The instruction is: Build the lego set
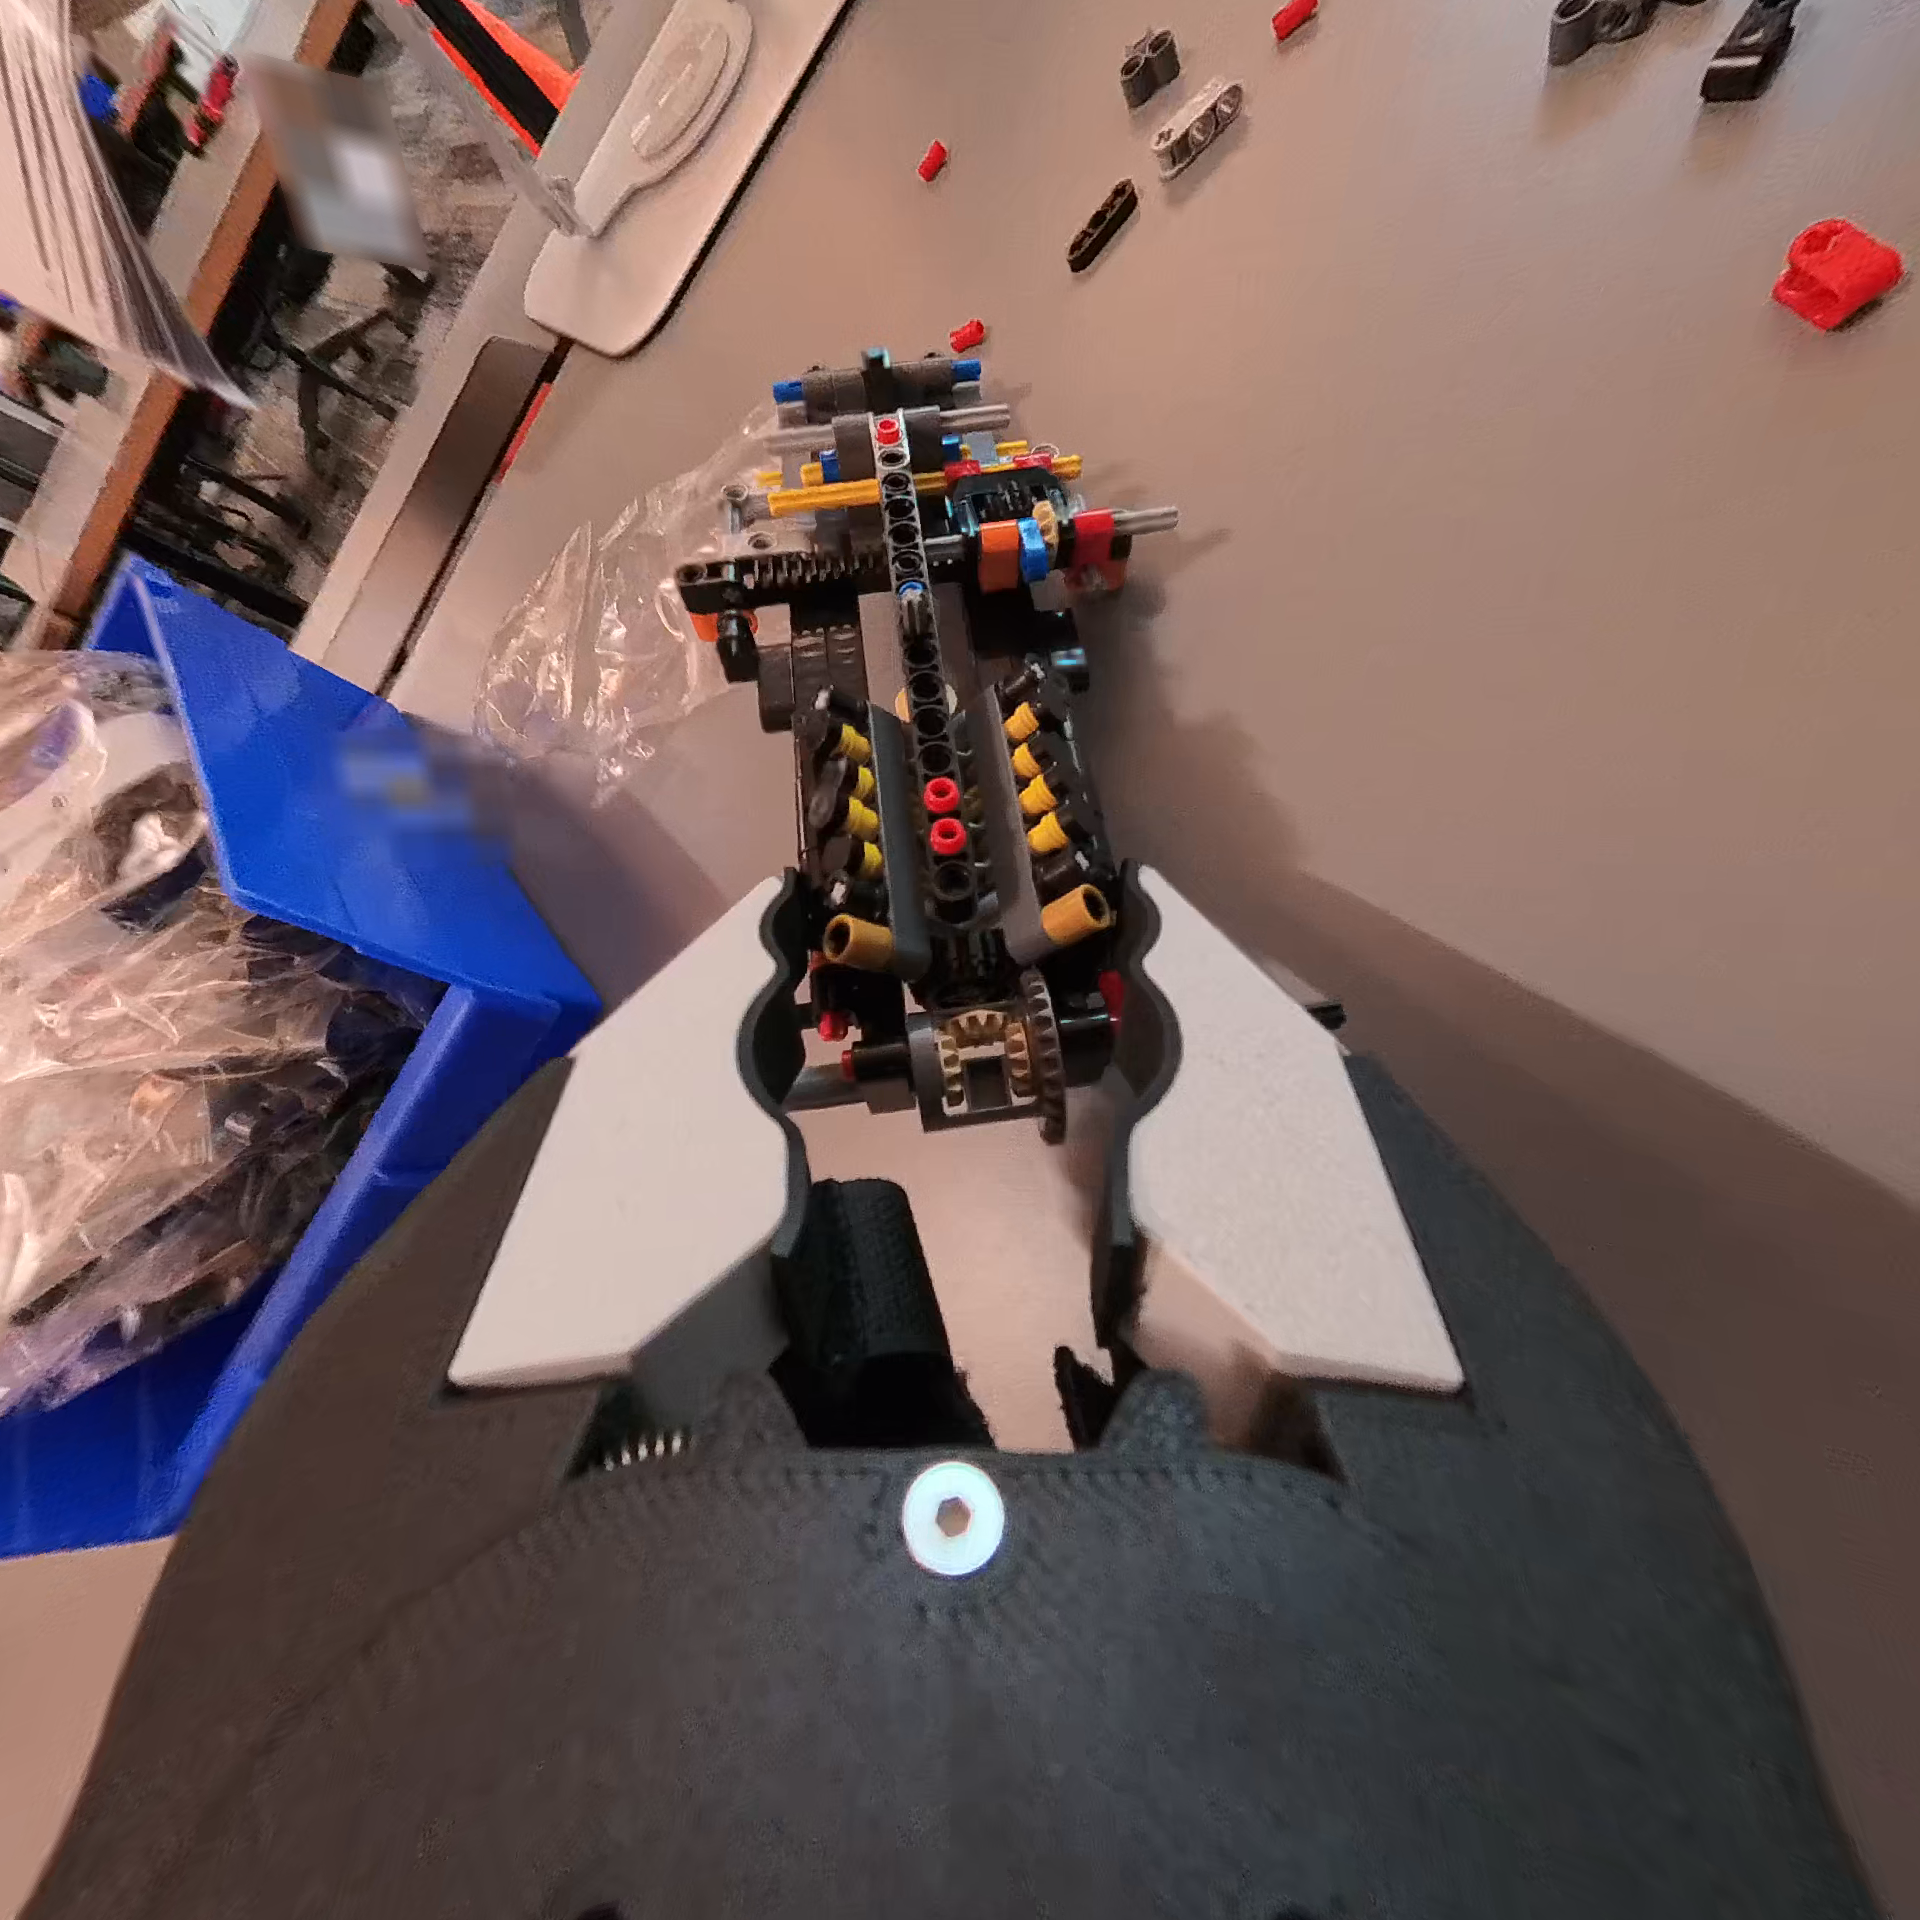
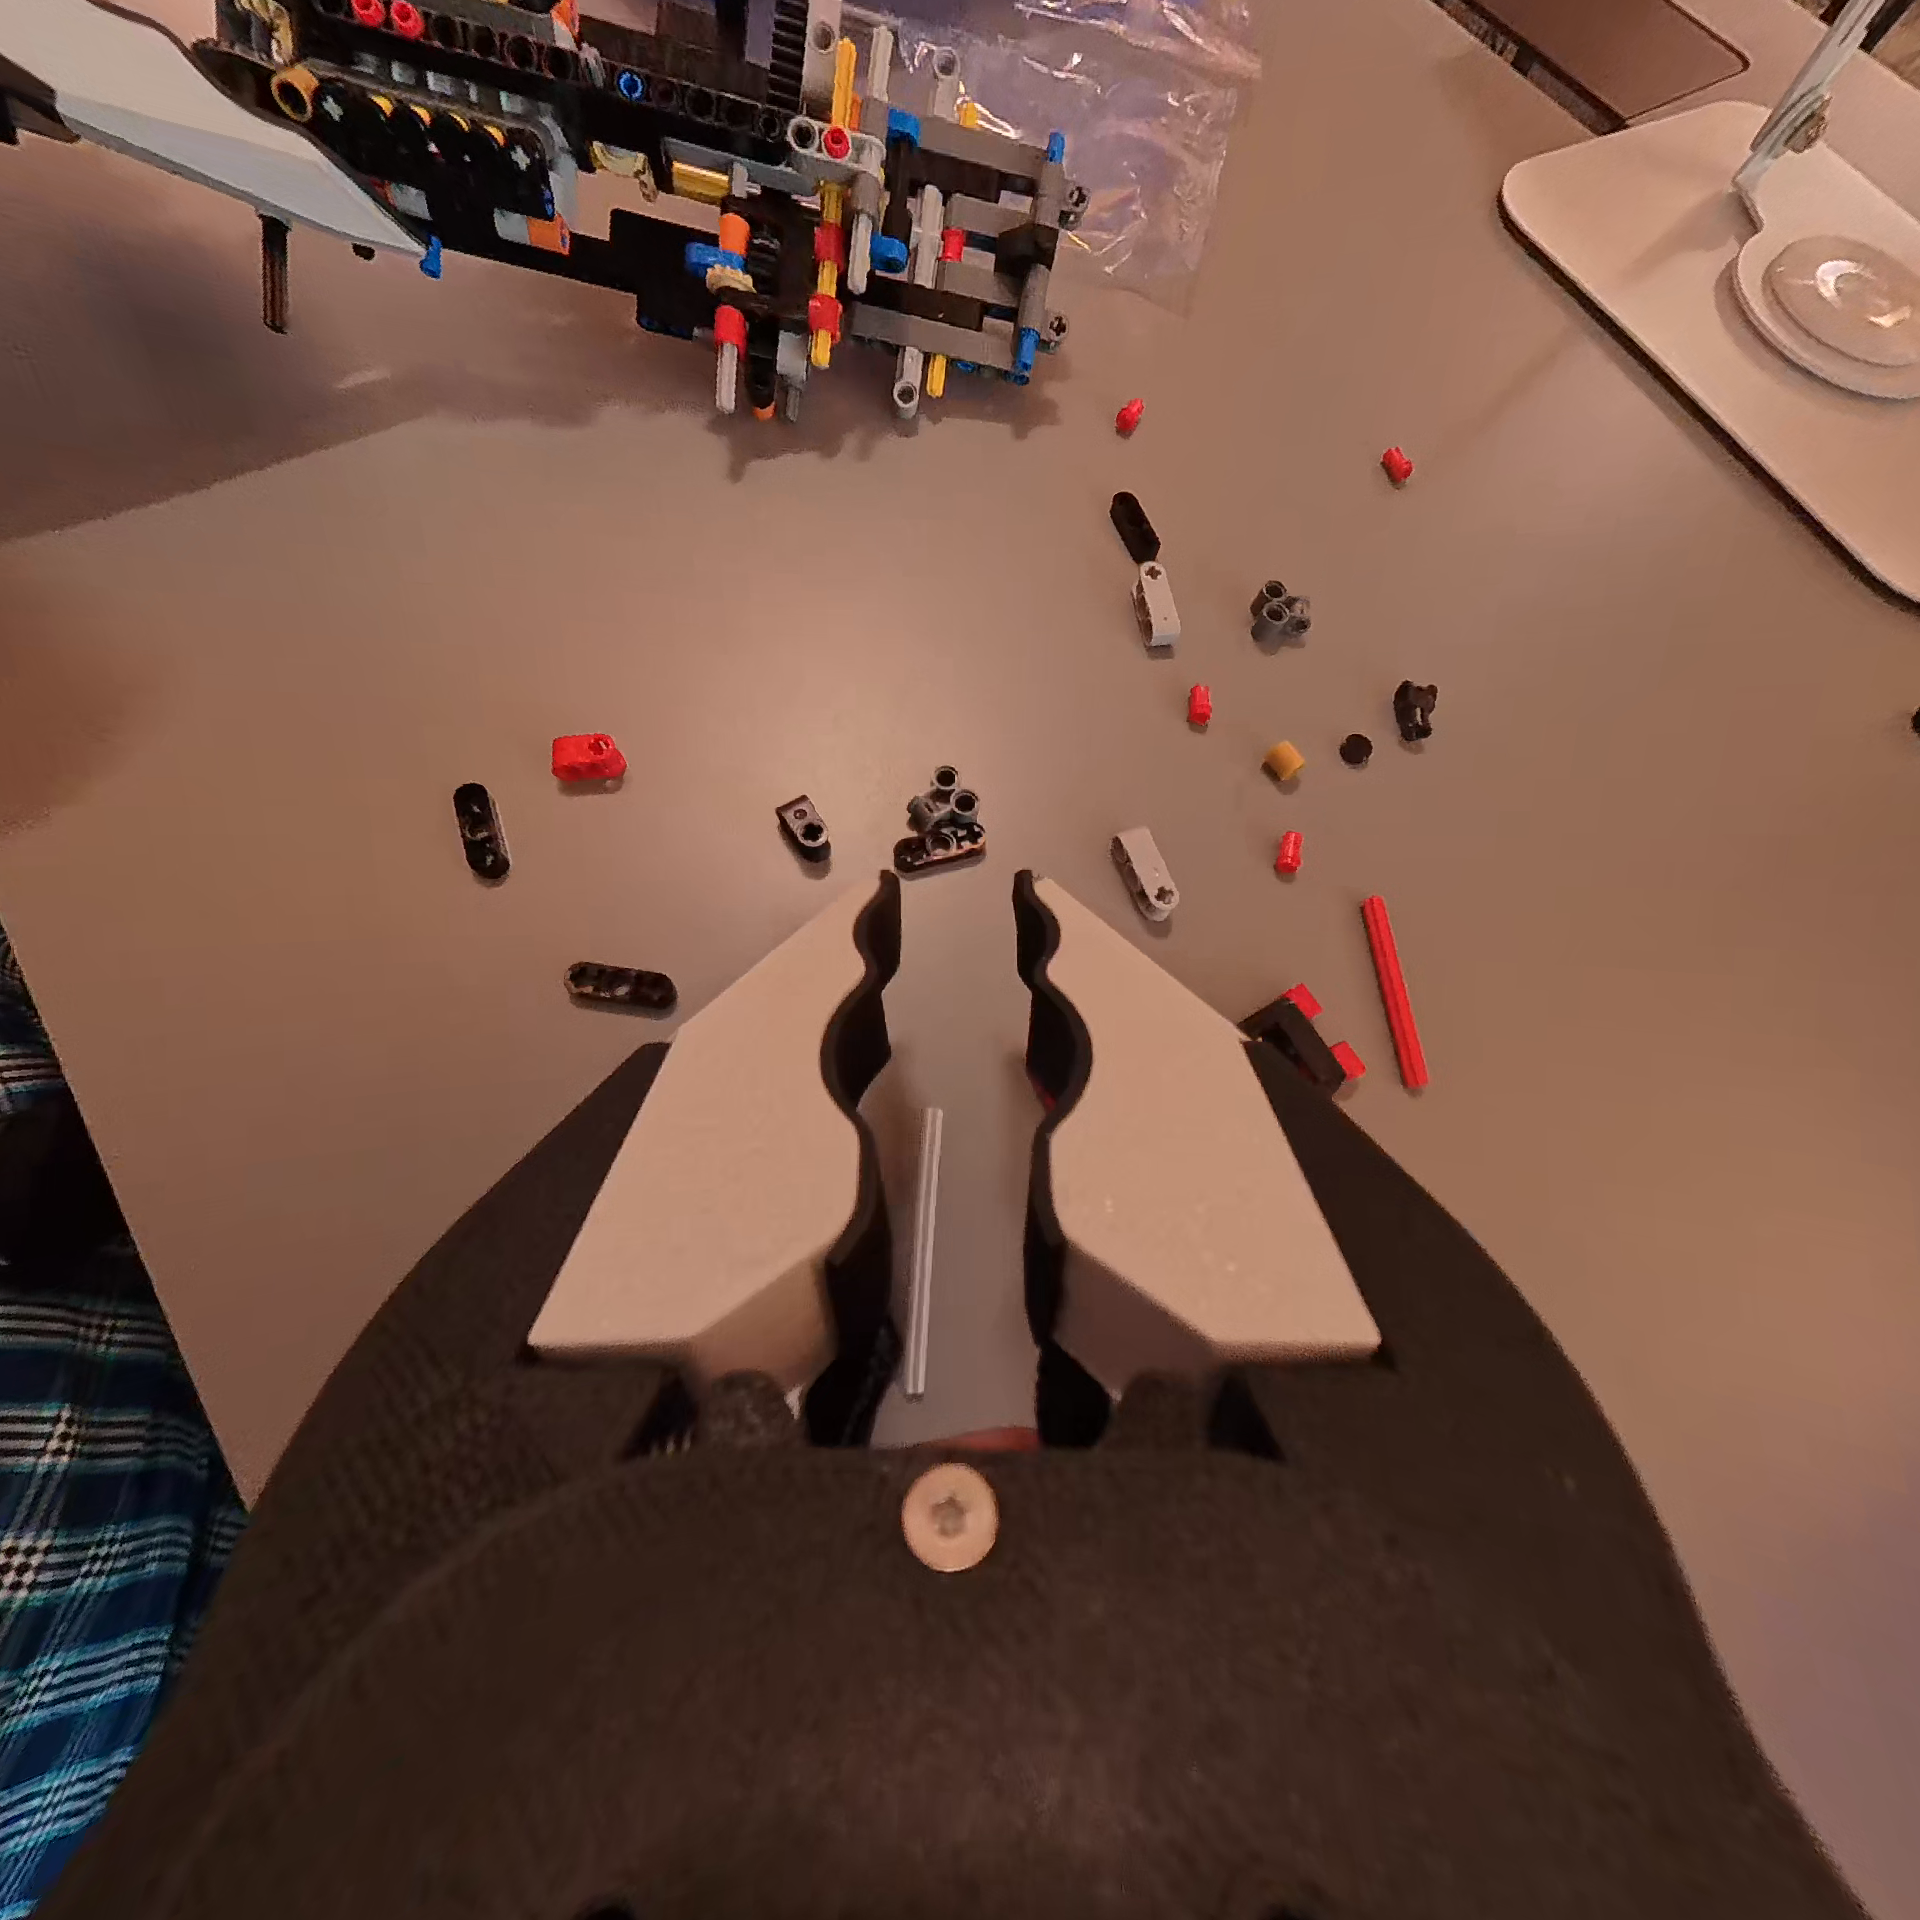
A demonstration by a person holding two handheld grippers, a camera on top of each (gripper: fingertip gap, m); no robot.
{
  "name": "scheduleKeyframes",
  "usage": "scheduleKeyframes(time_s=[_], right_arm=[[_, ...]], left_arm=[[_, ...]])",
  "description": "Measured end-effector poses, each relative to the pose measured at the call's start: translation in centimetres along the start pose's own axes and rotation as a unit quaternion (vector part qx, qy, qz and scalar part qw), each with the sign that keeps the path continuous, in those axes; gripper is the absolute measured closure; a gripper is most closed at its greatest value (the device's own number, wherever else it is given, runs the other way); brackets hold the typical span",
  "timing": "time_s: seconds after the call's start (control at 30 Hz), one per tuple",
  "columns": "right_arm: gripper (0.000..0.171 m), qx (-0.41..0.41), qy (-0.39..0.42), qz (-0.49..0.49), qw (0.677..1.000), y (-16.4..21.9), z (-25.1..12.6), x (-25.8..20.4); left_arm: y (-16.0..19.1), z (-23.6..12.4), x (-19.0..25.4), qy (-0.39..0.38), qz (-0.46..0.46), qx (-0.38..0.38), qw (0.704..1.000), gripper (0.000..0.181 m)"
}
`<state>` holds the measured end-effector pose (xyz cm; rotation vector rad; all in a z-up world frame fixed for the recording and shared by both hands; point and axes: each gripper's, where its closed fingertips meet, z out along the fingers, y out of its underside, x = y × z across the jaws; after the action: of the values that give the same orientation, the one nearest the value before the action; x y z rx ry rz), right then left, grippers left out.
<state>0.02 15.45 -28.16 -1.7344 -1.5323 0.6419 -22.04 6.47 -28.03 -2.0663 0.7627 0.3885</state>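
The partly built lego model (image 1: 914,665) is a long black and grey frame with yellow, red and blue pins; it also shows in the right wrist view (image 2: 727,156). My left gripper (image 1: 961,904) is shut on its near end, by the gears. One of its fingers (image 2: 208,135) shows on the model in the right wrist view. My right gripper (image 2: 956,888) is open and empty above the table. A thin grey axle (image 2: 923,1247) lies on the table between its fingers. A grey and black connector cluster (image 2: 940,821) lies just beyond its tips.
Loose parts are scattered on the table: a red connector (image 2: 587,755), black liftarms (image 2: 481,828), a long red axle (image 2: 1394,992). A blue bin (image 1: 312,831) with plastic bags stands at the left. A clear bag (image 1: 613,644) lies beside the model. A white stand base (image 2: 1766,260) is far right. The gap from one gripper's tips to the other's is roughly 25 cm. From my right tips it is roughly 9 cm to the red connector (image 2: 587,755); from my left, 15 cm. It turns up in the left wrist view (image 1: 1844,242) as well.
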Motion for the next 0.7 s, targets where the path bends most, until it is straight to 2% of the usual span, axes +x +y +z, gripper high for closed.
scheduleKeyframes(time_s=[0.13, 0.23, 0.4, 0.57, 0.7], right_arm=[[0.151, 0.017, -0.013, -0.011, 1.000, -1.4, -0.1, -0.7], [0.147, 0.045, -0.040, -0.030, 0.998, -4.0, 0.1, -1.6], [0.139, 0.067, -0.084, -0.144, 0.984, -9.1, 1.2, -3.5], [0.136, 0.085, -0.123, -0.253, 0.956, -13.7, 3.1, -4.0], [0.140, 0.076, -0.172, -0.302, 0.935, -15.3, 4.6, -4.7]], left_arm=[[-0.9, -0.4, -0.1, -0.051, 0.104, -0.002, 0.993, 0.123], [-2.0, -0.5, 0.1, -0.102, 0.217, 0.004, 0.971, 0.123], [-3.2, -0.4, 0.8, -0.146, 0.329, 0.023, 0.933, 0.123], [-4.1, -0.5, 1.3, -0.167, 0.384, 0.047, 0.907, 0.123], [-4.3, -0.4, 1.5, -0.172, 0.398, 0.061, 0.899, 0.124]])
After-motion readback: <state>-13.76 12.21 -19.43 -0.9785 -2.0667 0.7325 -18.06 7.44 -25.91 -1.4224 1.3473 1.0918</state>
